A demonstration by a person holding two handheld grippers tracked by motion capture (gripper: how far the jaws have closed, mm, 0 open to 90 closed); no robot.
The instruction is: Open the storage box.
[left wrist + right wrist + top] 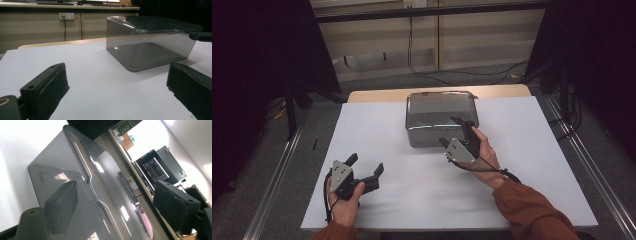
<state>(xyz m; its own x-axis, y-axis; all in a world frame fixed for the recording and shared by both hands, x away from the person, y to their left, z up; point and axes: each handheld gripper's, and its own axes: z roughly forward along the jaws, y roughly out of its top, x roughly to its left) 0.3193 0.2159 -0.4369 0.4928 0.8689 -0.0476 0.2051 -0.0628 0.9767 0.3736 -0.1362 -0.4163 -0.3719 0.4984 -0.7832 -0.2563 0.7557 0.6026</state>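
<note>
One clear lidded box (441, 119) stood just ahead of the right gripper's fingers (468, 126) — two grippers, left gripper (364, 167) and right gripper (455, 131), two hands.

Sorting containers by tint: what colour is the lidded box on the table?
The box is see-through smoky grey, clearest in the left gripper view.

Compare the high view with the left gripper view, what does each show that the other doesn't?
High view alone: both hands, the left tongs open above the white table, the right tongs at the smoky plastic box's near right corner, orange sleeves and the floor. Left gripper view alone: a wall socket behind the table, and the box's side wall seen low. Both share the box with its lid on and the white tabletop.
</note>
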